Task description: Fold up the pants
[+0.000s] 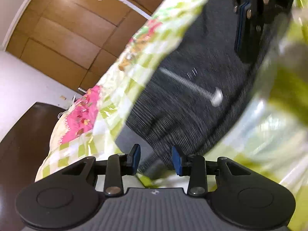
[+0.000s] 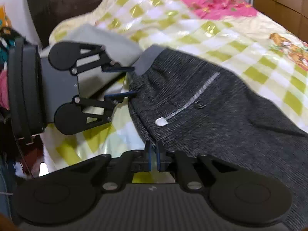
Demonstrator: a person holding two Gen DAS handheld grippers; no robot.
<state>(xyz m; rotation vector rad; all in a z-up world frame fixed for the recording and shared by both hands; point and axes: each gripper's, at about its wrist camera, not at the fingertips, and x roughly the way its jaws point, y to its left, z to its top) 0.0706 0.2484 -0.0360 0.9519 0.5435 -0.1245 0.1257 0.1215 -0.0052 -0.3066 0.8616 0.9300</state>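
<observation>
Only the right wrist view shows both tools at once: the left gripper [image 2: 134,80] at the waistband end of the pants [image 2: 221,115], its jaws apart with no cloth pinched between them, and the right gripper [image 2: 153,156] at the near edge of the fabric, its jaws almost together with a thin gap and nothing clearly clamped. The left wrist view alone shows the wooden wardrobe doors [image 1: 67,36] and a white wall beyond the bed. The pants lie spread on a bed covered by a quilt [image 2: 221,36] checked in green and white with pink patches. They are dark grey knit, with a pale zip pocket [image 2: 194,96] and a plain grey waistband.
</observation>
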